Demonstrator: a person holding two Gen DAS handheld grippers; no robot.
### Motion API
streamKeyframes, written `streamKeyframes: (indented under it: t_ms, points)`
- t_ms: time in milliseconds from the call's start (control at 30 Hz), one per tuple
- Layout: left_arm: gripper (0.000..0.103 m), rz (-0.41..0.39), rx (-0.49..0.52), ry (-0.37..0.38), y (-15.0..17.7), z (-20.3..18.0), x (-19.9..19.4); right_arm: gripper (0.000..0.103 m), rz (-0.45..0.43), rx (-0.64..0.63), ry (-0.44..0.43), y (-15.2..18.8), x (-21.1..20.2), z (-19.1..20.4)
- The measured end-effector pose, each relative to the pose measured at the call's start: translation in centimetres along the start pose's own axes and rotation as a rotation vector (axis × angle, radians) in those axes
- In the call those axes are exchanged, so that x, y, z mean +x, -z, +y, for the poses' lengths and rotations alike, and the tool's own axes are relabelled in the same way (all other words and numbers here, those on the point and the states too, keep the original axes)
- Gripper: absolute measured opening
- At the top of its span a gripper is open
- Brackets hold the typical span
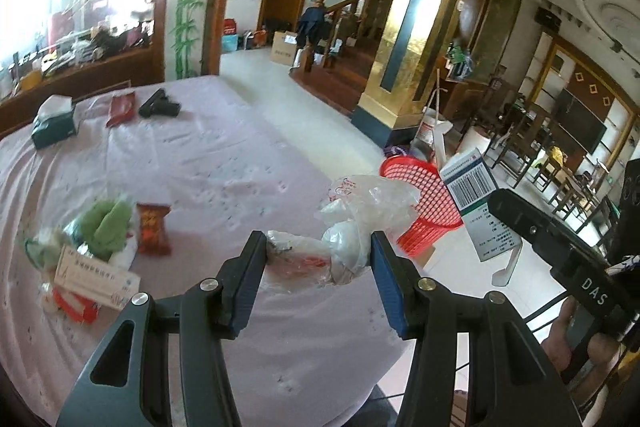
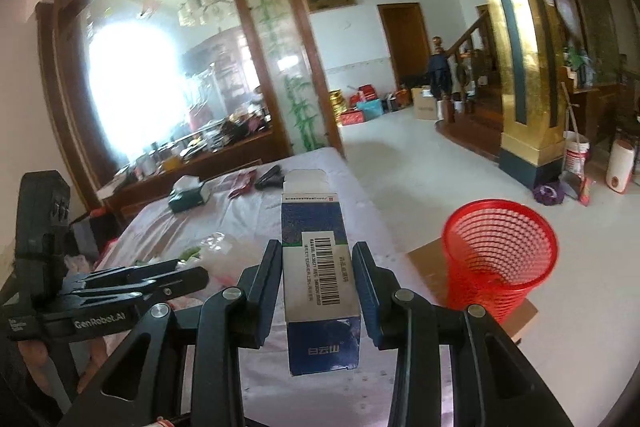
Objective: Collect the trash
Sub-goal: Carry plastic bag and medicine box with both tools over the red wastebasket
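Observation:
My left gripper (image 1: 318, 247) is shut on a crumpled clear plastic bag (image 1: 352, 223), held above the table's near right edge. In the right wrist view my right gripper (image 2: 318, 263) is shut on an upright blue and white carton (image 2: 318, 267) with a barcode, its top flap open. That carton (image 1: 478, 203) and the right gripper show at the right of the left wrist view. A red mesh bin (image 2: 498, 255) stands on the floor to the right of the table, on a piece of cardboard. The same red mesh bin (image 1: 420, 203) lies just beyond the held bag.
The pink tablecloth (image 1: 220, 163) carries a pile of wrappers and a flat carton (image 1: 96, 251) at the left. A green tissue box (image 1: 54, 125), a red packet (image 1: 120, 111) and a black object (image 1: 160, 105) lie at the far side. Buckets and chairs stand beyond the gold pillar (image 1: 412, 39).

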State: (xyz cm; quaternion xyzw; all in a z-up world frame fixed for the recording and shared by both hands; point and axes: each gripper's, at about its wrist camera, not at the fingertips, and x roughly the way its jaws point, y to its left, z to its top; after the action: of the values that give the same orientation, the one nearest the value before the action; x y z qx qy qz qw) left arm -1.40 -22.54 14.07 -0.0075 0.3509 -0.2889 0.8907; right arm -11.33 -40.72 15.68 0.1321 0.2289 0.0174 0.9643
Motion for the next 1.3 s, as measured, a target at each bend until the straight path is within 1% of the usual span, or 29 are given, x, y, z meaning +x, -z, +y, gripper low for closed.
streamKeyframes:
  t_ms: [167, 633, 967, 1167, 1300]
  points:
    - [0.051, -0.024, 0.026, 0.026, -1.3, -2.0, 0.6, 0.038, -0.029, 0.030, 0.048, -0.7, -1.1, -2.1]
    - [0.051, -0.036, 0.105, 0.075, -3.5, -6.6, 3.1, 0.038, -0.090, 0.089, 0.150, -1.4, -3.8, -6.3]
    - [0.051, -0.017, 0.153, 0.098, -5.3, -9.5, 6.7, 0.038, -0.101, 0.138, 0.202, -2.0, -3.4, -9.6]
    - [0.051, -0.005, 0.170, 0.091, -6.1, -10.7, 9.0, 0.038, -0.099, 0.168, 0.225, -2.3, -2.5, -11.6]
    - [0.051, 0.016, 0.166, 0.124, -6.8, -11.3, 10.8, 0.038, -0.093, 0.188, 0.250, -2.4, -1.7, -13.0]
